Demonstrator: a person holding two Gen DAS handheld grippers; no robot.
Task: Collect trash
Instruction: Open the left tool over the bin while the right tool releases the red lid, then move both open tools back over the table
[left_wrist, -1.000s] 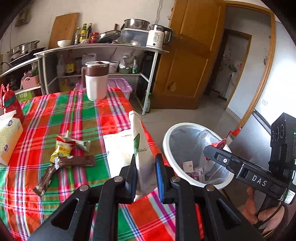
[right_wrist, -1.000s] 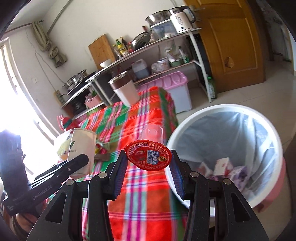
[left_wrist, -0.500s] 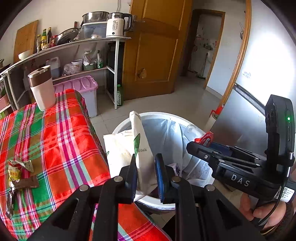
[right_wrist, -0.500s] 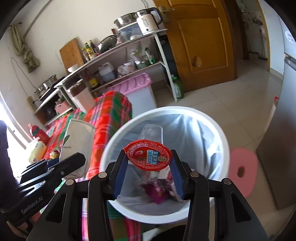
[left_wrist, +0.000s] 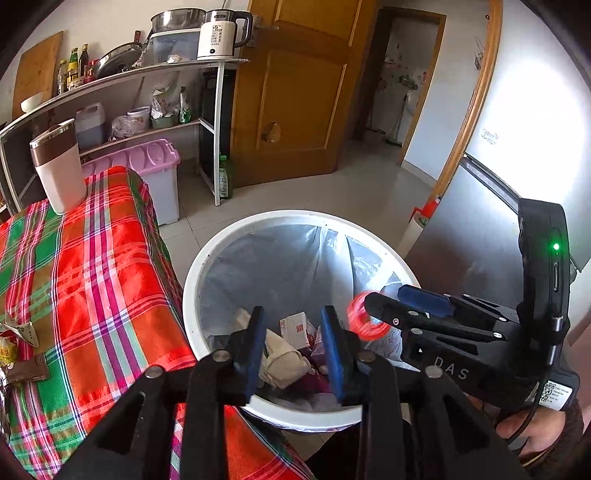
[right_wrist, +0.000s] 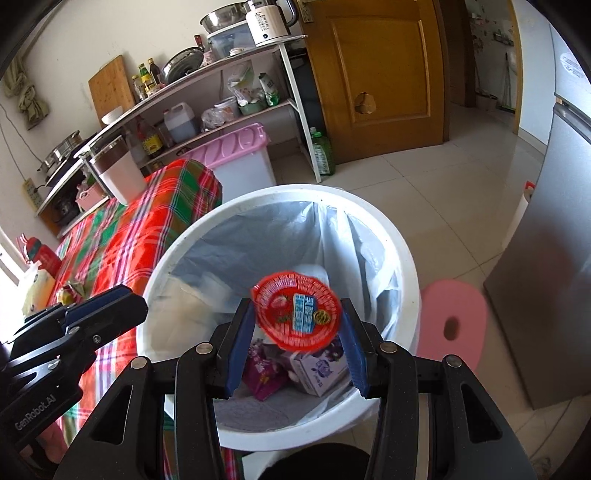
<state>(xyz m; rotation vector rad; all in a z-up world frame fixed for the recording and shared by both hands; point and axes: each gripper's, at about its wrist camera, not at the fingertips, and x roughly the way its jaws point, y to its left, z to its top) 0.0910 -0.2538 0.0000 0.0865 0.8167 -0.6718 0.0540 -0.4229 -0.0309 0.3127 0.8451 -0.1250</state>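
Right wrist view: your right tongs (right_wrist: 297, 341) hang over the mouth of the white bin (right_wrist: 373, 208), the blue pads standing to either side of the red-lidded jelly cup (right_wrist: 295, 310), lid tilted toward the camera. The cup looks blurred, so you cannot tell whether the pads are pinching it or it is already slipping free. Straight below it lie a purple carton (right_wrist: 321, 369) and a pink packet (right_wrist: 264, 371) in the bin's grey liner. In the left wrist view your left tongs (left_wrist: 293, 349) have just been opening and stand spread with nothing between them, the crumpled beige paper bag (left_wrist: 282, 360) lying below them in the bin. The drop line is the point: the cup sits inside the rim, not over it. More wrappers (left_wrist: 16, 345) wait on the plaid tablecloth (left_wrist: 96, 266), on your left hand's side and nearer to it.
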